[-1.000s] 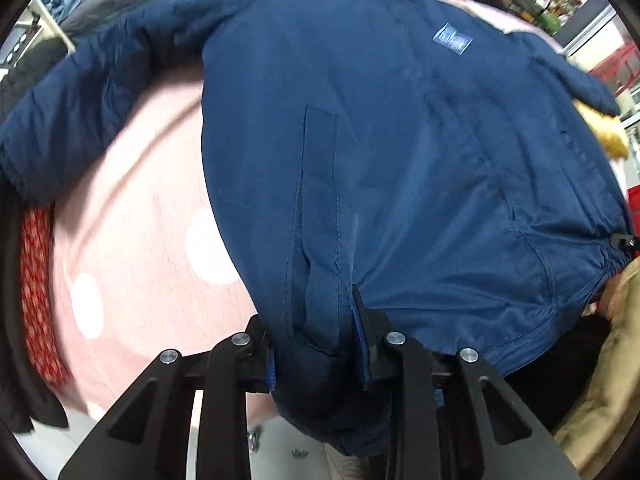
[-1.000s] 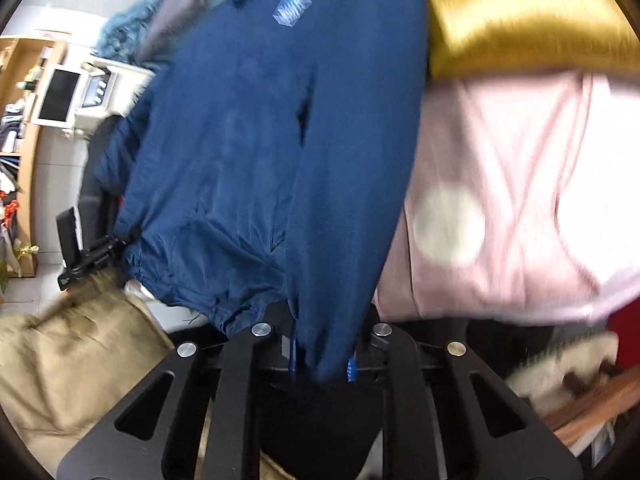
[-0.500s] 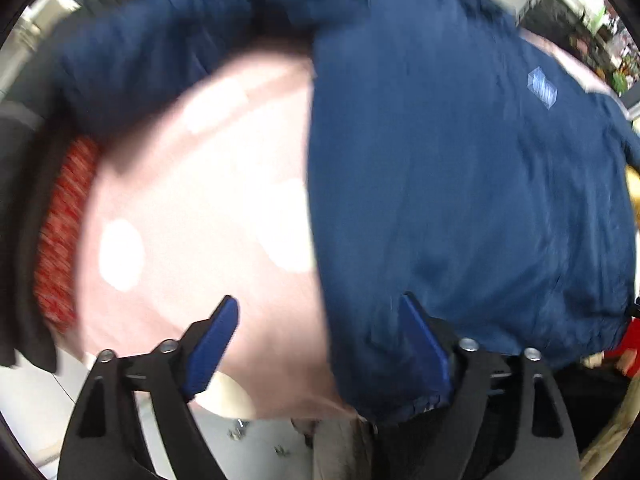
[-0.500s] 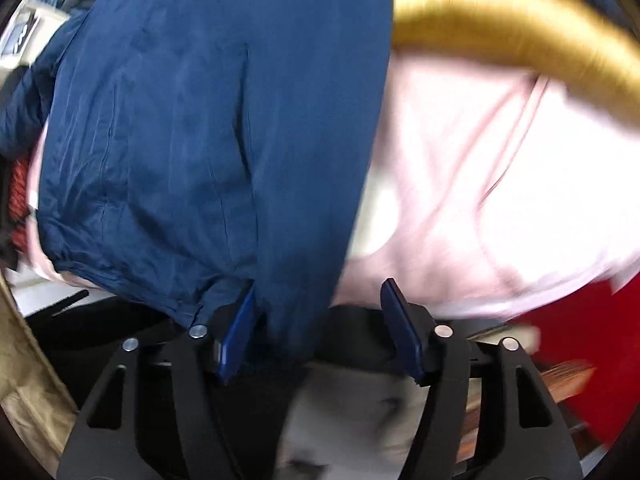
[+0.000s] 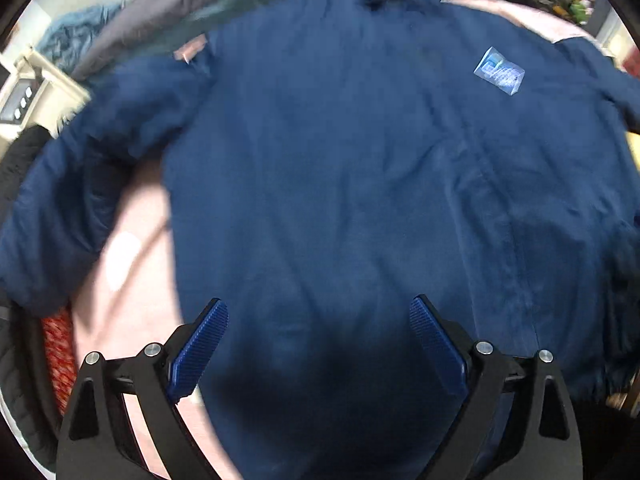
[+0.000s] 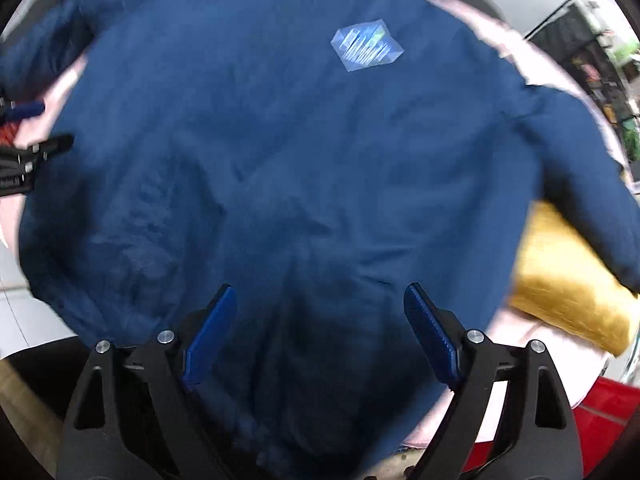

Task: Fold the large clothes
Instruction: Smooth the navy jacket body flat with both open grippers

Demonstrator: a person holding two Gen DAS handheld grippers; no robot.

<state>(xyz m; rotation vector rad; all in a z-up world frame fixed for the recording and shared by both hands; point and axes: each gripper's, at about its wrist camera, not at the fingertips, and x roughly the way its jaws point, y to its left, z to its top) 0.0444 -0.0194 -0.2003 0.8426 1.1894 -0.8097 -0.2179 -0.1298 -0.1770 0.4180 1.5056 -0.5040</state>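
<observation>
A navy blue jacket [image 5: 340,184] lies spread flat, front up, on a pink blanket with white dots [image 5: 120,264]. A light blue chest logo [image 5: 499,71] shows on it, also in the right wrist view [image 6: 366,45]. The jacket [image 6: 280,168] fills the right wrist view too. My left gripper [image 5: 318,344] is open and empty above the jacket's lower hem. My right gripper [image 6: 318,332] is open and empty above the hem as well. The left gripper's tips [image 6: 44,148] show at the left edge of the right wrist view.
A mustard yellow cushion [image 6: 572,284] lies at the jacket's right sleeve. Grey and teal fabrics [image 5: 120,28] are piled beyond the collar. A red patterned cloth [image 5: 58,356] and black garment sit at the left edge. A red surface [image 6: 600,420] lies lower right.
Both grippers let go of the jacket's hem and opened wide. Both then swung back over the jacket, which now lies spread on the blanket.
</observation>
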